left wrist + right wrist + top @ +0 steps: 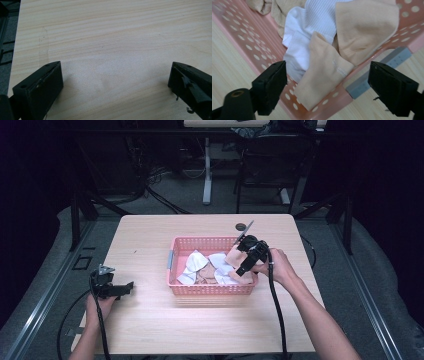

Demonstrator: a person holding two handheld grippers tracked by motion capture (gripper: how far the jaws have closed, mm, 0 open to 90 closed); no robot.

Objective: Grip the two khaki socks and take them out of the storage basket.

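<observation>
1. A beige sock [322, 80] lay draped over the corner of the pink basket [249, 47], its lower end hanging past the rim in the right gripper view.
2. The right gripper [327, 87] hung just above that sock with its jaws spread, one on each side of it; neither pad pressed on the cloth, so nothing was gripped.
3. A white sock [312, 27] lay just behind the beige one, partly under it, with its ribbed part towards the basket's middle.
4. A second beige piece [364, 30] rested against the basket wall, touching the white sock and the first beige sock.
5. In the high view the basket [212, 290] stood near the middle of the table [150, 330], holding white and beige socks in a loose heap.
6. The right gripper [245, 265] was over the basket's right end there, held by the person's right hand [277, 267], and a beige sock [234, 265] showed at that end beside it.
7. A grey handle [374, 72] sat on the outside of the basket's short end, between the jaws and the far wood.
8. The left gripper [117, 290] rested on the table well apart from the basket, at the left edge, in the left hand [102, 307].
9. Its jaws stood wide open over bare wood [112, 50], with nothing between them.
</observation>
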